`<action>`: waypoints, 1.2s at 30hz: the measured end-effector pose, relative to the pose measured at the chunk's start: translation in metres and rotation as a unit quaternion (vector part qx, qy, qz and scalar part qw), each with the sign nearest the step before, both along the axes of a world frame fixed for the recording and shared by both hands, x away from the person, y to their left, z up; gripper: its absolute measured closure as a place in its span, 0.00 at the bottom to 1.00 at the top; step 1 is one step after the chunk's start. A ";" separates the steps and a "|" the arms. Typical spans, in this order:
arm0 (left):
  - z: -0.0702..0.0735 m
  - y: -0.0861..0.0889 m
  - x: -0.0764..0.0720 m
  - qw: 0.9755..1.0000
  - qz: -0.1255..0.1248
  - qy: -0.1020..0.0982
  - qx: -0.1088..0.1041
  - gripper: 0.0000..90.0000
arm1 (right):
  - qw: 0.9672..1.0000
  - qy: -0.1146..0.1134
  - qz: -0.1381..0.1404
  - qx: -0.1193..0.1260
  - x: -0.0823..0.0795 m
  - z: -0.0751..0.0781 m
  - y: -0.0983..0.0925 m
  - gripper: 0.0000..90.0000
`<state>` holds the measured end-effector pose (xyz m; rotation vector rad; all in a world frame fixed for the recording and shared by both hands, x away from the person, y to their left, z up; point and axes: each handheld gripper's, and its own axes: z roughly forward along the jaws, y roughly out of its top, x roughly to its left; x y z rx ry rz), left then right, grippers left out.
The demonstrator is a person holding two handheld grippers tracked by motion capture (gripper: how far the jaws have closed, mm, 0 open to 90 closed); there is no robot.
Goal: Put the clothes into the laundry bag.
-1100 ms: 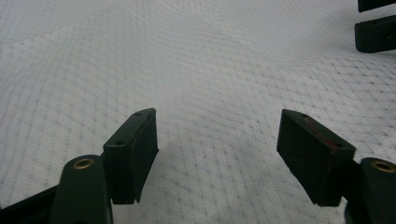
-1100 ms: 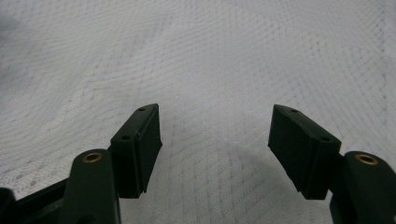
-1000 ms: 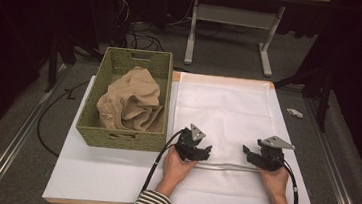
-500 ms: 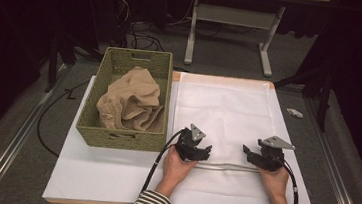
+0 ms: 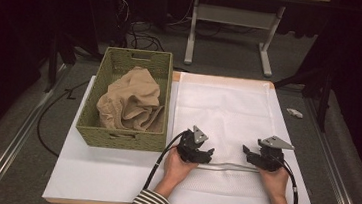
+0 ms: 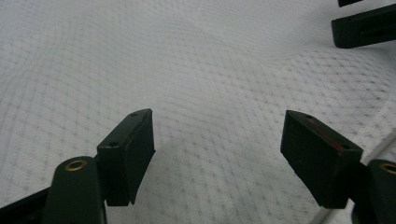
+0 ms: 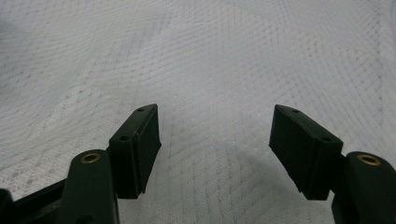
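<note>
A white mesh cloth [image 5: 223, 111] lies flat on the right half of the table, with a pale seam [image 5: 225, 165] across its near part. My left gripper [image 5: 209, 152] rests on the cloth at the seam's left end and points right. Its jaws have just been opening and stand open, with nothing between them but mesh [image 6: 215, 70] underneath, in the left gripper view [image 6: 217, 126]. My right gripper [image 5: 245, 151] sits at the seam's right end, facing left, open over bare mesh [image 7: 215, 121]. Its fingertips [image 6: 364, 30] also appear at the far right of the left gripper view.
A green woven basket [image 5: 115, 138] stands left of the mesh cloth and holds a crumpled beige cloth [image 5: 131, 102]. The white tabletop [image 5: 86, 173] reaches past the basket to the left and front. On the floor are cables [image 5: 139, 40], a table frame [image 5: 232, 16] and a small white object [image 5: 293, 113].
</note>
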<state>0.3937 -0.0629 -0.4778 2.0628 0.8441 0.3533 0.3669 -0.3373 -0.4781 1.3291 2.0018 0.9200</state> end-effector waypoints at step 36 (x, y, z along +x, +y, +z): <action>0.067 0.031 -0.013 0.999 0.023 -0.020 -0.024 0.25 | 1.000 -0.006 0.003 -0.002 -0.001 0.000 0.001 0.37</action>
